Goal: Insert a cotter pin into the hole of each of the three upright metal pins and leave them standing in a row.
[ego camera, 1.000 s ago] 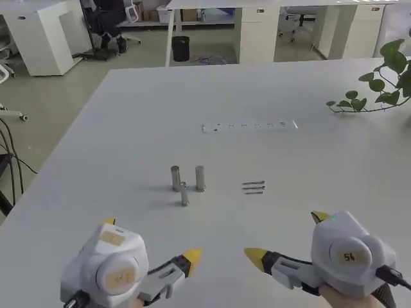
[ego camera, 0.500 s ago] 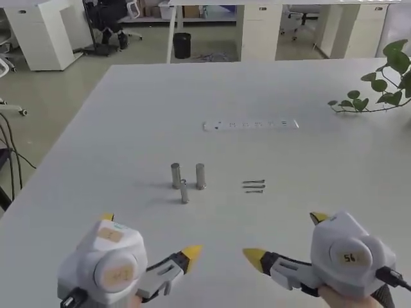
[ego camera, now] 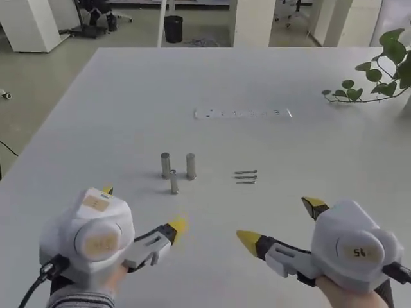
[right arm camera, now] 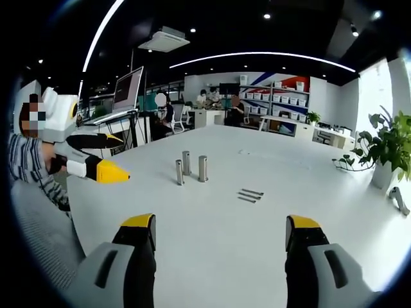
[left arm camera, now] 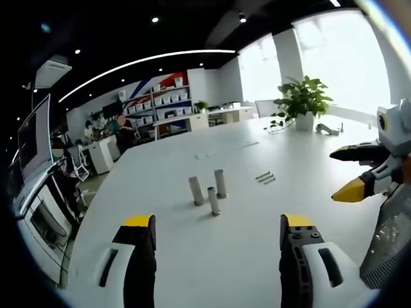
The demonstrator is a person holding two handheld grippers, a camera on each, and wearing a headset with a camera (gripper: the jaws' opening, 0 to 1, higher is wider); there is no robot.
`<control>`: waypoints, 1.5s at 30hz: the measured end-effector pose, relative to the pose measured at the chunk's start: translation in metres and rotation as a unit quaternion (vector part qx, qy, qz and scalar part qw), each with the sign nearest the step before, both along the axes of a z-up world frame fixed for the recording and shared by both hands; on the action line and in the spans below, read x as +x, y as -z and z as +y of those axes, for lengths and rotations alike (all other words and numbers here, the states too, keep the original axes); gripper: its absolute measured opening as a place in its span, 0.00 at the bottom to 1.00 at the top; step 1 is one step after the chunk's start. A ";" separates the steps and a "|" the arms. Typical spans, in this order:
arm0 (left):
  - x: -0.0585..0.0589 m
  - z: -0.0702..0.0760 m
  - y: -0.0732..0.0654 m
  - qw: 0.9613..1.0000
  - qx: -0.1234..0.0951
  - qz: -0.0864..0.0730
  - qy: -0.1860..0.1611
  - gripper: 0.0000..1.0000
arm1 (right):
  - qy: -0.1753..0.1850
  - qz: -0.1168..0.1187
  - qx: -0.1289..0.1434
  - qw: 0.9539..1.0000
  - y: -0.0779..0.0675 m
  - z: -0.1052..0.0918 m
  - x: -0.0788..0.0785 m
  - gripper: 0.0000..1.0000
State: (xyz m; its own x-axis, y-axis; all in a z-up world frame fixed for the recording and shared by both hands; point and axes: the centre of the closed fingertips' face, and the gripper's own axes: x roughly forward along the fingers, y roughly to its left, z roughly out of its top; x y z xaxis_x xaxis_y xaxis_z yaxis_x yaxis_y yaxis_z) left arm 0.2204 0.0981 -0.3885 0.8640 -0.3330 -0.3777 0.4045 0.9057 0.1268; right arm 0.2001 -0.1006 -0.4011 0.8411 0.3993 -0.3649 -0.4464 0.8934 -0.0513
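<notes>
Three upright metal pins (ego camera: pixel 174 182) stand close together mid-table, two behind and one in front; they also show in the left gripper view (left arm camera: pixel 214 201) and the right gripper view (right arm camera: pixel 186 162). Three cotter pins (ego camera: pixel 245 177) lie flat in a small stack to their right, also seen from the left gripper (left arm camera: pixel 264 177) and the right gripper (right arm camera: pixel 249 194). My left gripper (ego camera: pixel 141 207) (left arm camera: pixel 217 221) hovers open near the front edge, left of the pins. My right gripper (ego camera: pixel 280 221) (right arm camera: pixel 218 221) hovers open at the front right. Both hold nothing.
A white strip (ego camera: pixel 243 113) lies flat further back on the white table (ego camera: pixel 321 154). A potted plant (ego camera: pixel 379 77) trails leaves at the far right edge. Beyond the table are office desks and a black bin (ego camera: pixel 172 29) on the floor.
The head camera has tilted down, so the whole scene sits higher in view. Both grippers stay open low in front; the left one has edged slightly forward. The pins have not moved.
</notes>
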 end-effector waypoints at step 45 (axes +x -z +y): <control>0.112 -0.029 0.076 0.992 -0.014 0.082 0.090 0.14 | -0.024 0.033 -0.060 0.997 0.011 0.006 0.019 0.72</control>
State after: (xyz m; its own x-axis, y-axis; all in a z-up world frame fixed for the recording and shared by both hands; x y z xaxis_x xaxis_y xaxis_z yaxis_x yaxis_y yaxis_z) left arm 0.3328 0.0695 -0.4647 0.7172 -0.4884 -0.4971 0.5730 0.8193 0.0217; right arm 0.2188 -0.0948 -0.4121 0.7954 0.3876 -0.4660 -0.4935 0.8605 -0.1267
